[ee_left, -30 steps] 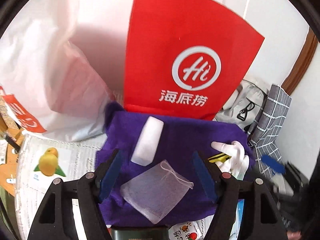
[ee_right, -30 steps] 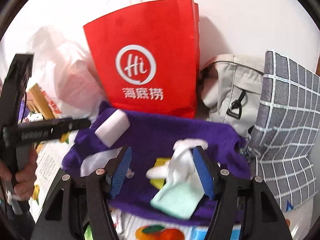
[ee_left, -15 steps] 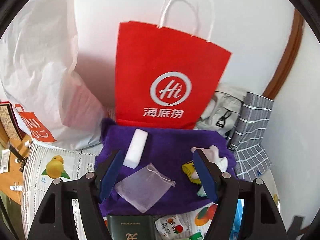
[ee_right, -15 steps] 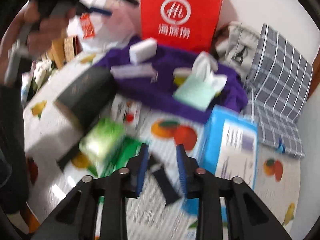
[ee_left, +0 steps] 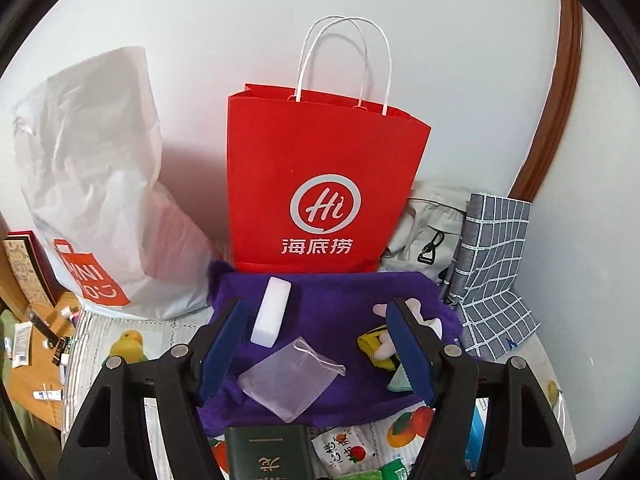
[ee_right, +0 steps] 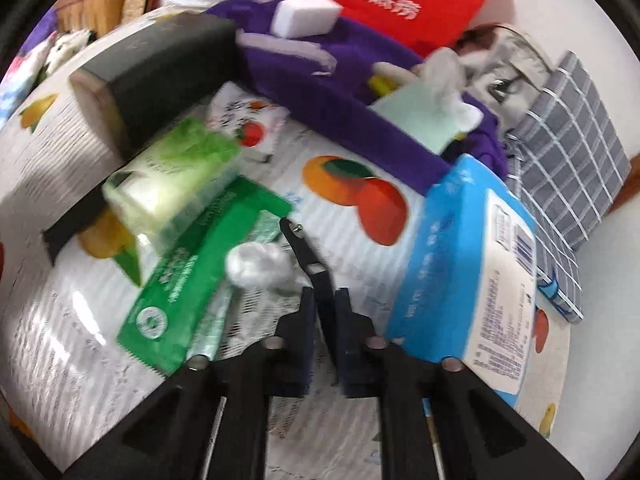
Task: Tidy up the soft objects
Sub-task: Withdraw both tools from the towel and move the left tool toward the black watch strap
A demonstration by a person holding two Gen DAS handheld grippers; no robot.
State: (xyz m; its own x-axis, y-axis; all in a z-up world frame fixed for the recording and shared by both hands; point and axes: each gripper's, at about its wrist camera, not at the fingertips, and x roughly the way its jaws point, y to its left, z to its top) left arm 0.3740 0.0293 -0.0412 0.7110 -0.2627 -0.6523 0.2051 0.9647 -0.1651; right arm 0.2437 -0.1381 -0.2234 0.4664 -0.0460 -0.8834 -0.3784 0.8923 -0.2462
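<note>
A purple cloth [ee_left: 332,312] lies before a red paper bag [ee_left: 320,192]. On it are a white sponge block [ee_left: 272,312], a sheer mesh pouch [ee_left: 288,380] and a white and yellow soft toy [ee_left: 384,340]. My left gripper [ee_left: 320,344] is open and empty, held above the cloth. My right gripper [ee_right: 322,308] is shut on a black strap-like clip [ee_right: 304,248] low over the table, next to a white cotton ball [ee_right: 256,264]. The cloth [ee_right: 340,92], sponge [ee_right: 304,18] and a mint cloth [ee_right: 420,120] show behind.
A white plastic bag [ee_left: 100,184] stands left, a beige bag [ee_left: 428,232] and checked fabric [ee_left: 492,280] right. A blue tissue box [ee_right: 468,256], green packets [ee_right: 200,264], a green-white pack [ee_right: 168,184] and a dark book [ee_right: 160,64] lie on the fruit-print tablecloth [ee_right: 80,360].
My left gripper has pulled back and up from the cloth. My right gripper has swung down to the table front and closed from wide open onto the black clip.
</note>
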